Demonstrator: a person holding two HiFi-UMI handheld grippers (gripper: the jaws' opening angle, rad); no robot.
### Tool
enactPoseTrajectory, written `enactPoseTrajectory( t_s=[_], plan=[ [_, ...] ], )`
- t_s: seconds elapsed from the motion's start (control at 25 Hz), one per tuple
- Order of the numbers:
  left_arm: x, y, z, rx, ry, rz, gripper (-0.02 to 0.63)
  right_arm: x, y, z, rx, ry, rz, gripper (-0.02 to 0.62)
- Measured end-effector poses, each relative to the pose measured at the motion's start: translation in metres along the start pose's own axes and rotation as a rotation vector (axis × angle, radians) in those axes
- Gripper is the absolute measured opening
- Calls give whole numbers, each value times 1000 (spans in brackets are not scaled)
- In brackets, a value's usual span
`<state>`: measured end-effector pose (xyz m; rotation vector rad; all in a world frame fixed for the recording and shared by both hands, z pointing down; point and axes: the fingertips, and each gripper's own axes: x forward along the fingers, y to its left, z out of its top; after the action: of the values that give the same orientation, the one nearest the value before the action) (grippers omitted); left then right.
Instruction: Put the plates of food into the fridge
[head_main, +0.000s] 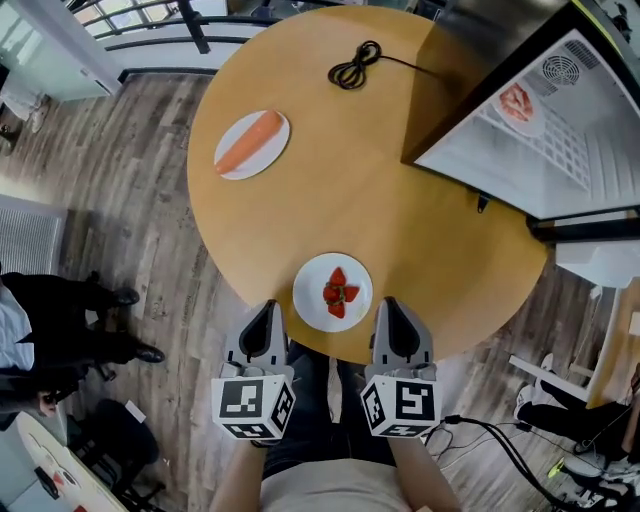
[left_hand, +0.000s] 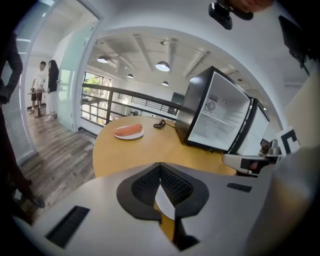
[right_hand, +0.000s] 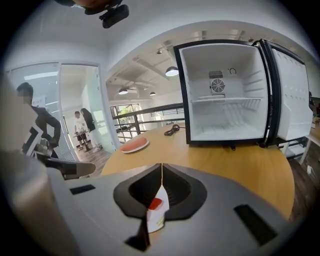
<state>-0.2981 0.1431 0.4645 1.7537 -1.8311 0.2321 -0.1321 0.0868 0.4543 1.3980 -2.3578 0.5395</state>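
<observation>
Plate of strawberries (head_main: 333, 291) sits right at the near edge of the round worktop (head_main: 400, 200), directly in front of the person, and it's flanked on both sides: left gripper (head_main: 264, 325) just beside its left rim, right gripper (head_main: 393, 322) just beside its right rim. Neither has it. The left gripper's jaws are pressed together with nothing between them, and the right gripper's are the same, tips meeting, the white plate only showing beyond them.

Further out, a 2nd plate (head_main: 252, 144) carrying a long orange piece of food lies toward the far left of the worktop, well apart from the 1st. The fridge (head_main: 540, 150) stands on the worktop's right side, door (right_hand: 292, 90) swung wide. There looks to be a plate with something red inside already, though I can't be sure. A coiled black cable (head_main: 355, 65) lies at the far side.

Here's the worry: that plate is flat and low, so the jaws must part and catch its rim, and a thin pinch on 1 edge could tip it and roll the strawberries off. It's also near the worktop's edge, so a nudge toward the person could slide it over.

Pose: both grippers held in close to the body, side by side, about level, pointing forward across the worktop
</observation>
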Motion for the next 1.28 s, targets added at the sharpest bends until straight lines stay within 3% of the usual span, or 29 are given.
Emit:
enactPoseTrajectory(
  t_s=[0.12, 0.2, 0.4, 0.76, 1.28],
  plan=[
    [9, -2, -21, 73, 48, 5, 8, 3, -6, -20, 18, 43, -2, 18],
    [12, -3, -36, 75, 93, 0, 8, 4, -10, -32, 31, 79, -8, 18],
    [17, -4, -62, 6, 163, -24, 7, 7, -14, -64, 61, 174, 11, 18],
    [23, -5, -88, -62, 258, -62, 8, 13, -7, -104, 216, 321, 92, 18],
    [30, 0, -102, -183, 341, -81, 9, 20, -8, -126, 423, 434, 135, 20]
  ],
)
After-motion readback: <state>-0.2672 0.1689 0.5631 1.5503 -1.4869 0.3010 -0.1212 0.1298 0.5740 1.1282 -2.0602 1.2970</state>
